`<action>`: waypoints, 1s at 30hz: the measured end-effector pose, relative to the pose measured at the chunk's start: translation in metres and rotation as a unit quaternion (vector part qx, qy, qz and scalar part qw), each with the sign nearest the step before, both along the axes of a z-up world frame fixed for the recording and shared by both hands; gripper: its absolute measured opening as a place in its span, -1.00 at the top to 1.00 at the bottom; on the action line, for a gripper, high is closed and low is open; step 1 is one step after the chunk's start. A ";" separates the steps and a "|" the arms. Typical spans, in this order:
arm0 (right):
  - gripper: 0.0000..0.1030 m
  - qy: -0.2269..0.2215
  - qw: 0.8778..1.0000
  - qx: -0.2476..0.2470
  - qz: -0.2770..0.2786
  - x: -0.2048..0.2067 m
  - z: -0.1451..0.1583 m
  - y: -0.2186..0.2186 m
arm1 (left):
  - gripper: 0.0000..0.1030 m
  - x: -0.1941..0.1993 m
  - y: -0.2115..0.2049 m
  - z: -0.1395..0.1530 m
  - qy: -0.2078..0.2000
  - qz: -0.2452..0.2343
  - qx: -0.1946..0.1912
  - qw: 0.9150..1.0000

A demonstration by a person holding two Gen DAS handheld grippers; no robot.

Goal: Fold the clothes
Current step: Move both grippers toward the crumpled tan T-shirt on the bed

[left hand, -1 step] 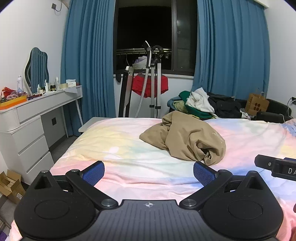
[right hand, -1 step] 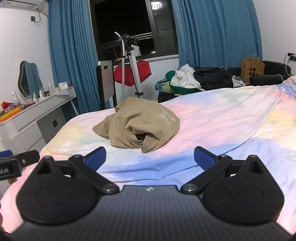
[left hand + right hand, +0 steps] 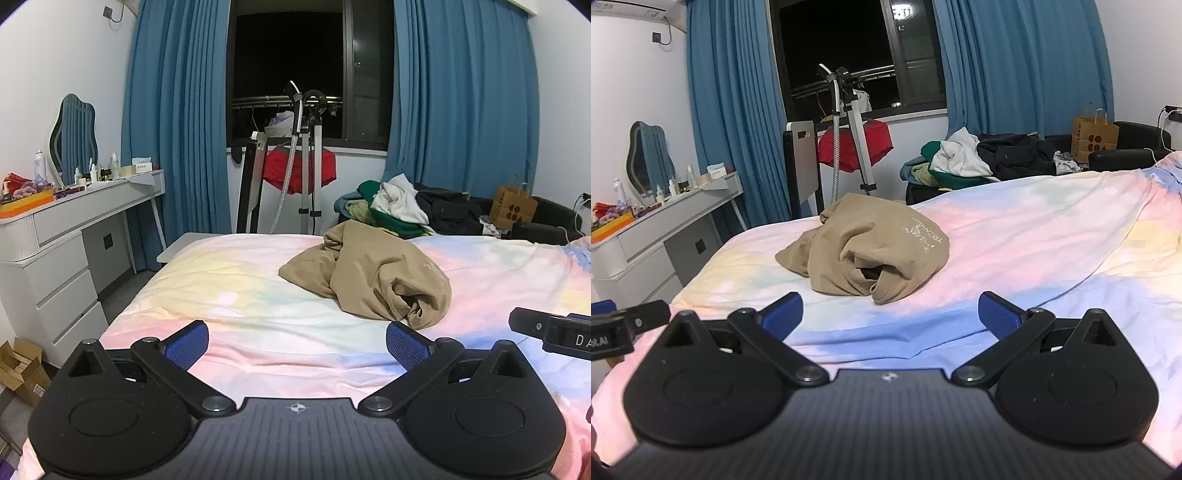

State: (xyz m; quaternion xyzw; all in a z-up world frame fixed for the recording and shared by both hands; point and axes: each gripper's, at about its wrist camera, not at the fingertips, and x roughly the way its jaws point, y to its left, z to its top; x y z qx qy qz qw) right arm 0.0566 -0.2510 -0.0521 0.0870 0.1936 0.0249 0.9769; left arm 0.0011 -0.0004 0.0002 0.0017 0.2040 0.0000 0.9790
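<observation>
My left gripper (image 3: pixel 295 341) is released, fingers spread wide, holding nothing above the bed (image 3: pixel 258 295). My right gripper (image 3: pixel 890 314) is likewise released and empty. The tan garment (image 3: pixel 373 280) lies crumpled in a heap on the pastel bedcover, ahead of both grippers and apart from them.

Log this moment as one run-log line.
left gripper open | right gripper open | tan garment crumpled on bed, untouched
</observation>
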 end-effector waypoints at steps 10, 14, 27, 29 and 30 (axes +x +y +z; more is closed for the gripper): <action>-1.00 -0.006 1.000 0.007 0.013 -0.003 0.008 -0.002 | -1.00 0.008 -0.002 0.000 0.012 -0.001 0.007 1.000; -1.00 -0.023 1.000 -0.012 0.000 -0.007 0.006 0.002 | -1.00 0.010 0.003 -0.004 0.009 0.006 0.001 1.000; -1.00 -0.050 0.998 0.027 0.005 -0.014 0.019 -0.009 | -0.99 0.011 0.010 -0.014 0.005 0.023 -0.001 1.000; -1.00 -0.060 0.998 0.029 0.004 -0.016 0.020 -0.007 | -0.99 0.012 0.010 -0.016 0.011 0.038 -0.002 0.999; -1.00 -0.065 0.998 0.027 0.003 -0.017 0.021 -0.007 | -0.99 0.012 0.010 -0.018 0.013 0.046 -0.001 0.999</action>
